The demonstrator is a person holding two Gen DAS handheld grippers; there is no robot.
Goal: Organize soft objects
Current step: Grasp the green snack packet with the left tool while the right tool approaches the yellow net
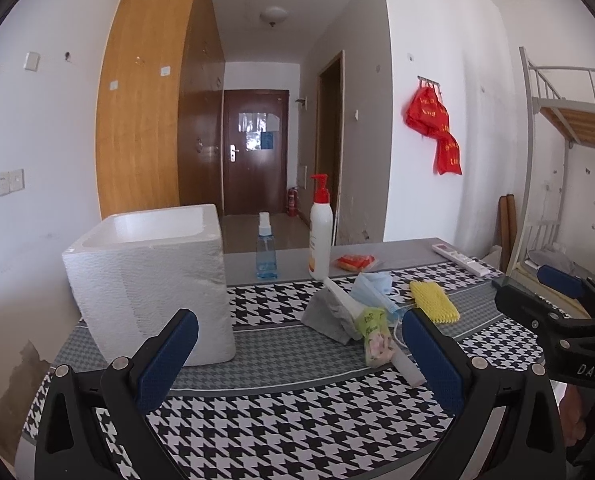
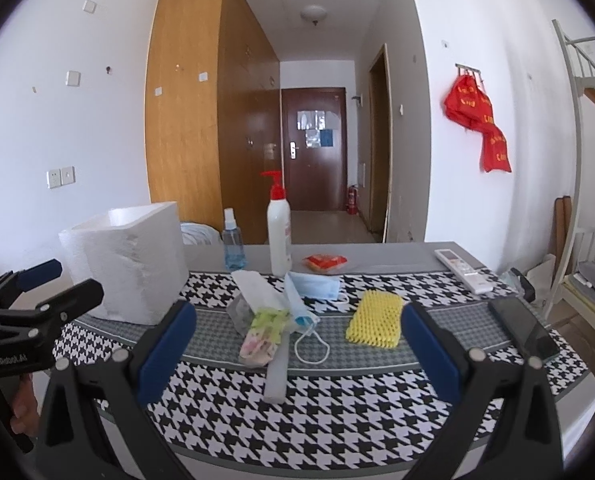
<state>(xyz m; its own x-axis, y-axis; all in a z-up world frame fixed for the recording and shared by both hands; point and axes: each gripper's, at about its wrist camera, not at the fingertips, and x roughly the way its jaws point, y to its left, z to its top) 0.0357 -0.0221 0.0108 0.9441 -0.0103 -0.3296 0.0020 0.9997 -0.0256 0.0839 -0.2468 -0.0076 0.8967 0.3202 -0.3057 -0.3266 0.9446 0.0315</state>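
Both grippers hovering wide open, empty, over houndstooth cloth.
Left gripper (image 1: 297,356), right gripper (image 2: 297,352); ribbed yellow foam net (image 2: 374,319) at 1 o'clock, blocky styrofoam box (image 1: 149,280) at 10.

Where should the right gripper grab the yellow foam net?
Likely across its short width near the near edge, coming from above. The yellow net lies flat on the cloth, clear of the mask, and looks compressible. The right gripper is open and apart from it.

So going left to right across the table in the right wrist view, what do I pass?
White foam box → blue spray bottle → white pump bottle → red packet → yellow mesh sleeve → remote control → black phone.
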